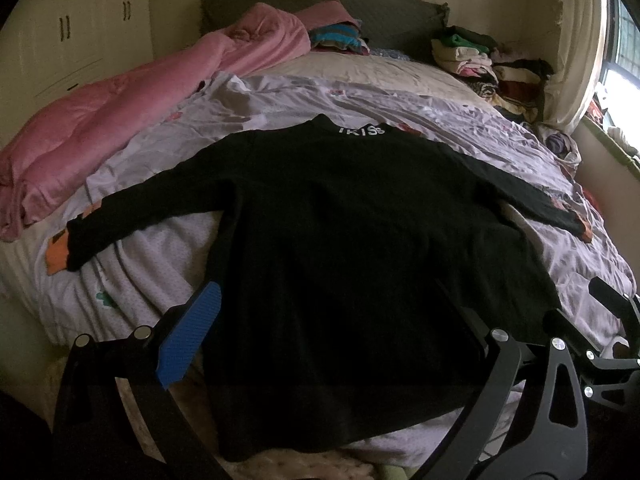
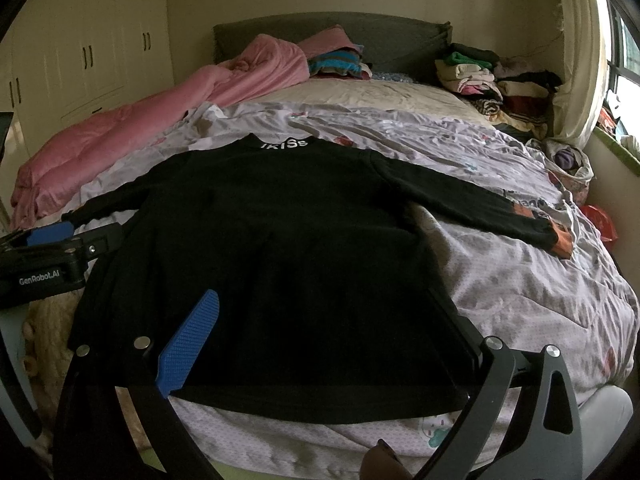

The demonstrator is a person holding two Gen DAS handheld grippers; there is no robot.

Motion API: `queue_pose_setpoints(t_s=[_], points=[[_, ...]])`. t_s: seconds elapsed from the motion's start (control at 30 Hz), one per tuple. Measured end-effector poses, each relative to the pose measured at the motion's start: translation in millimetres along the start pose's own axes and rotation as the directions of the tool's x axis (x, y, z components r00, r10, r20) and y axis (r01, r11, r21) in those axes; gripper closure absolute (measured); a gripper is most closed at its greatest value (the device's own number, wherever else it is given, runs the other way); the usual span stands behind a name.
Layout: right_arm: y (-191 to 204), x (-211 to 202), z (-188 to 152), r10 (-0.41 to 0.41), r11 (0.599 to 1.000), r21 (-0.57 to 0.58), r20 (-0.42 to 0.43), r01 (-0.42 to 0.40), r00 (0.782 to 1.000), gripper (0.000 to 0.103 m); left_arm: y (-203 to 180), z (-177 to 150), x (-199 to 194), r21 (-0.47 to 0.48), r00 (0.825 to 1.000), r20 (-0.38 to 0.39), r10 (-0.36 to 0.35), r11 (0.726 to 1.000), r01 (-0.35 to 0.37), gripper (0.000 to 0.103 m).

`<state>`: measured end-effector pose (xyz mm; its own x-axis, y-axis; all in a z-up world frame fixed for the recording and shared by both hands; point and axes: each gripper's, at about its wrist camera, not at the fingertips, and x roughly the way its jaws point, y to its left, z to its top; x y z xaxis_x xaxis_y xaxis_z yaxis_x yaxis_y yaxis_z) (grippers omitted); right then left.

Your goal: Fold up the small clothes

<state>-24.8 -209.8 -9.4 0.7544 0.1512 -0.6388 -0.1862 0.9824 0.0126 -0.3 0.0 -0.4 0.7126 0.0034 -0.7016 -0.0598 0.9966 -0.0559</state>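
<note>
"IKISs" on black shirt [image 1: 352,240] collar, "GenRobot.AI" on left gripper [image 2: 60,240] body

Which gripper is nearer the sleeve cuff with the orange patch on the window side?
Right. The right gripper hovers open over the black top's hem, on the same side as that cuff. The left gripper, also open, sits further toward the opposite sleeve.

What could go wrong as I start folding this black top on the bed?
1. The black top lies on a wrinkled floral sheet; open fingers closing at the hem may pinch the sheet too and drag it along.
2. Its hem sits at the mattress edge, so a pull toward you could slide it off.
3. The left gripper and right gripper are close together near the hem; they might collide when crossing a sleeve over.
</note>
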Motion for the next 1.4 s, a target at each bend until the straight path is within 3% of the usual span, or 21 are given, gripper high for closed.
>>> queue_pose_setpoints(t_s=[1.2, 1.4], points=[[-7.1, 3.2, 8.1, -0.001, 1.000, -0.003, 0.000, 0.001, 1.000, 0.004, 3.3, -7.0, 11.6, -0.007, 1.000, -0.013, 0.010, 1.000, -0.010, 0.008], [10.7, 17.2, 7.2, -0.010, 1.000, -0.005, -0.012, 0.010, 1.000, 0.004, 6.8, 13.4, 23.9, -0.007, 0.999, -0.030, 0.023, 1.000, -0.024, 0.008]])
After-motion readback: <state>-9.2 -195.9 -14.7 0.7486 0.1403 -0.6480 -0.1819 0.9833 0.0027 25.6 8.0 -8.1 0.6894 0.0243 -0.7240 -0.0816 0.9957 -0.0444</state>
